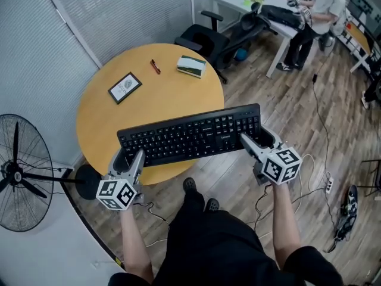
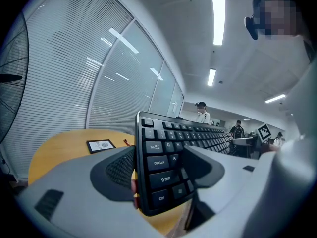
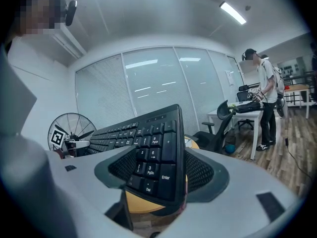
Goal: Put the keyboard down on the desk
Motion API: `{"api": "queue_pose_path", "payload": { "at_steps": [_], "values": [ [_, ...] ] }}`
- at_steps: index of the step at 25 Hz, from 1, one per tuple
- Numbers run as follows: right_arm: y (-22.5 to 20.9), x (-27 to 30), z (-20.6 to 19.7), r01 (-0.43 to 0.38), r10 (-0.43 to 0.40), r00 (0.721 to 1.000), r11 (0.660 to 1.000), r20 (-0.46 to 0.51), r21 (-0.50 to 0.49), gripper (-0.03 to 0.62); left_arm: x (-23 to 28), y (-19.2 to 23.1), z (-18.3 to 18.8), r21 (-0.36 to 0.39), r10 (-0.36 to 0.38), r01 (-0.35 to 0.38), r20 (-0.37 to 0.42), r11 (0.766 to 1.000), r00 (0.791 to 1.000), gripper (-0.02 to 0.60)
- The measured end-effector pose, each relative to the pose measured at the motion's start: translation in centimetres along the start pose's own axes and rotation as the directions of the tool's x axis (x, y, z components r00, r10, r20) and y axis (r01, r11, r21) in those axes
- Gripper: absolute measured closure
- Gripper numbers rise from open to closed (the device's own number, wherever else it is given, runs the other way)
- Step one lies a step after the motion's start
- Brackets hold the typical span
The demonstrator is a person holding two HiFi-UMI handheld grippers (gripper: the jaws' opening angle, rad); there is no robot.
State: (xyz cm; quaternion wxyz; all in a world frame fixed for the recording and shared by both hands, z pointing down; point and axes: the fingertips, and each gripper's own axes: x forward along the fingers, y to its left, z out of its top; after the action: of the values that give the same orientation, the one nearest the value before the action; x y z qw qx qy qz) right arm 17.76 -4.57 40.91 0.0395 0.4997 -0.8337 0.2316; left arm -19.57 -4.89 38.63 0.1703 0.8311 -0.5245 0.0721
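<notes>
We held the keyboard [image 1: 190, 136] over the near edge of the round desk [image 1: 166, 97], its right end out past the rim, above the floor. Our left gripper [image 1: 130, 158] was clamped on its left end and our right gripper [image 1: 260, 142] on its right end. Farther back on the desk lay a frame [image 1: 125, 87], a pen [image 1: 155, 66] and a book [image 1: 191, 66].

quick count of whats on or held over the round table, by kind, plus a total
keyboard, gripped by left claw and right claw: 1
red pen: 1
framed card: 1
white and green book: 1
total: 4
</notes>
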Motion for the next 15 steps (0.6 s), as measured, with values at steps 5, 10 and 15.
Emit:
{"api": "queue_pose_path", "payload": {
  "at_steps": [5,10,15],
  "values": [
    [0.4,2.9,1.7,0.017,-0.016,1.000,1.000,0.007,-0.010,0.284,2.1,2.7,1.9,0.008,-0.016,0.016,0.027,1.000,0.999,0.298],
    [0.4,2.9,1.3,0.027,-0.026,0.999,0.999,0.035,-0.022,0.284,2.6,2.9,1.6,0.020,-0.031,0.030,0.047,0.999,0.998,0.298],
    [0.7,4.3,1.4,0.030,-0.030,0.999,0.999,0.034,-0.013,0.284,3.2,4.1,2.1,0.028,-0.030,0.029,0.039,0.999,0.999,0.298]
  ]
}}
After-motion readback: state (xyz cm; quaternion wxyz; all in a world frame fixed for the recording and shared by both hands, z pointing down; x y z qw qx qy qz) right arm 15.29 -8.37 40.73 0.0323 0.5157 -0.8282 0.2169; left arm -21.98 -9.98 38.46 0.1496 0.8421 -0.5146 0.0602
